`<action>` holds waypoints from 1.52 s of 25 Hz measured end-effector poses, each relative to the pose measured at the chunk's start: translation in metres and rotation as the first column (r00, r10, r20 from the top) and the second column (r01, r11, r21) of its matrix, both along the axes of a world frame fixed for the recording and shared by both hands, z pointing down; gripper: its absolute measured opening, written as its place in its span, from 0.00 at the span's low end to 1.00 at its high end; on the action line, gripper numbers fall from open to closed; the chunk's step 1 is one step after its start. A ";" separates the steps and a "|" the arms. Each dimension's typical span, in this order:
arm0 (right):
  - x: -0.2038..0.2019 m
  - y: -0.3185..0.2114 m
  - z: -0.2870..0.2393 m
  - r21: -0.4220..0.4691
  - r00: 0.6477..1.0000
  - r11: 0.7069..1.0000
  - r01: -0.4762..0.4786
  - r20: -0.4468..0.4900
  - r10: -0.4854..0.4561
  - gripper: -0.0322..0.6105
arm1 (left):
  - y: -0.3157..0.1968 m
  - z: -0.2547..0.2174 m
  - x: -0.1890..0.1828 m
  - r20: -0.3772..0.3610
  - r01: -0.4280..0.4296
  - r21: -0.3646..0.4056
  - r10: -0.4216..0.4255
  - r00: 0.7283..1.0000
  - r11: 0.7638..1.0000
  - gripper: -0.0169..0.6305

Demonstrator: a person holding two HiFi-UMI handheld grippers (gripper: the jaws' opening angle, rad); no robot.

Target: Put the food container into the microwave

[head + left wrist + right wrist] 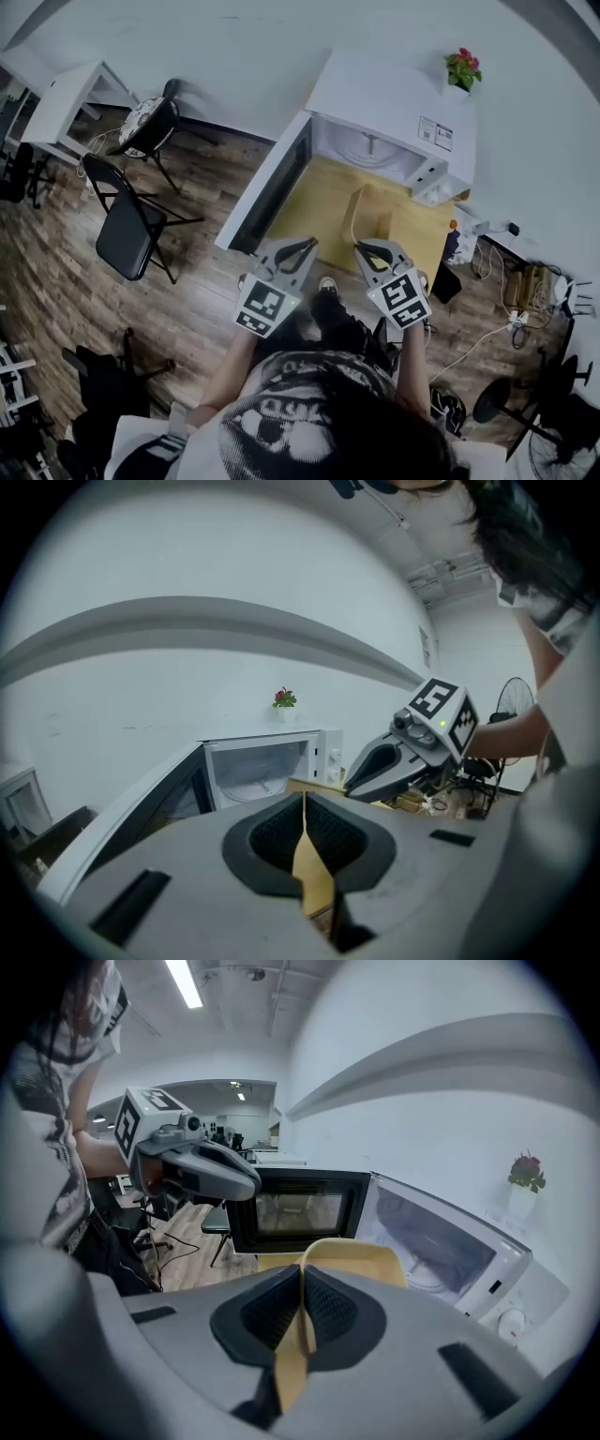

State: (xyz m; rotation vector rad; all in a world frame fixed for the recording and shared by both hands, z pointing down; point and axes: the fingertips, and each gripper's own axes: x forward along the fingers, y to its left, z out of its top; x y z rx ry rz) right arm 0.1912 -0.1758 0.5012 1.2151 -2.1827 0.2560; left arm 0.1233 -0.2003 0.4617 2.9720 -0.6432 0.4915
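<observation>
The white microwave stands on a yellow table with its door swung wide to the left, baring the cavity. A yellow food container is just in front of the cavity, and its near rim runs into my right gripper, which is shut on it. My left gripper hovers beside it at the table's near edge, shut on nothing. In the left gripper view only a strip of yellow table shows under the closed jaws. Whether the container rests on the table is unclear.
A potted red flower sits on top of the microwave. Black folding chairs and a white desk stand to the left on the wooden floor. Cables and a power strip lie at the right, near a fan.
</observation>
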 end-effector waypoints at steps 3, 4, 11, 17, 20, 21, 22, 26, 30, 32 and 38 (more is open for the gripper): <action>0.014 -0.011 0.007 -0.009 0.999 0.999 0.048 -0.002 -0.048 0.08 | -0.002 0.004 0.013 0.013 0.032 -0.004 -0.032 0.999 0.999 0.04; 0.017 -0.014 0.010 -0.013 0.998 0.998 0.064 -0.003 -0.064 0.08 | -0.004 0.005 0.015 0.017 0.047 -0.005 -0.047 0.999 0.999 0.04; 0.031 -0.038 0.025 -0.018 0.983 0.985 0.172 -0.060 -0.173 0.08 | -0.017 0.002 0.015 0.029 0.152 0.017 -0.152 0.988 0.988 0.04; 0.042 -0.072 0.034 -0.022 0.956 0.968 0.251 -0.149 -0.252 0.08 | -0.022 0.000 0.012 0.029 0.224 0.030 -0.225 0.974 0.974 0.04; 0.046 -0.088 0.043 -0.038 0.940 0.960 0.276 -0.196 -0.278 0.08 | -0.022 0.001 0.009 0.028 0.253 0.029 -0.254 0.967 0.967 0.04; 0.048 -0.093 0.047 -0.046 0.936 0.959 0.281 -0.206 -0.285 0.08 | -0.021 0.001 0.009 0.028 0.260 0.029 -0.261 0.965 0.965 0.04; 0.050 -0.098 0.051 -0.055 0.933 0.957 0.285 -0.213 -0.290 0.08 | -0.021 0.002 0.009 0.029 0.266 0.028 -0.266 0.963 0.964 0.04; 0.056 -0.113 0.067 -0.092 0.913 0.949 0.303 -0.258 -0.317 0.08 | -0.020 0.006 0.008 0.029 0.290 0.022 -0.290 0.956 0.957 0.04; 0.061 -0.123 0.083 -0.120 0.880 0.936 0.331 -0.320 -0.352 0.08 | -0.018 0.007 0.007 0.028 0.306 0.020 -0.307 0.951 0.952 0.04; 0.066 -0.129 0.090 -0.120 0.849 0.929 0.350 -0.379 -0.369 0.08 | -0.017 0.008 0.006 0.029 0.314 0.019 -0.314 0.949 0.949 0.04; 0.079 -0.151 0.107 -0.085 0.777 0.922 0.378 -0.512 -0.365 0.09 | -0.015 0.014 0.001 0.042 0.334 0.006 -0.334 0.942 0.943 0.04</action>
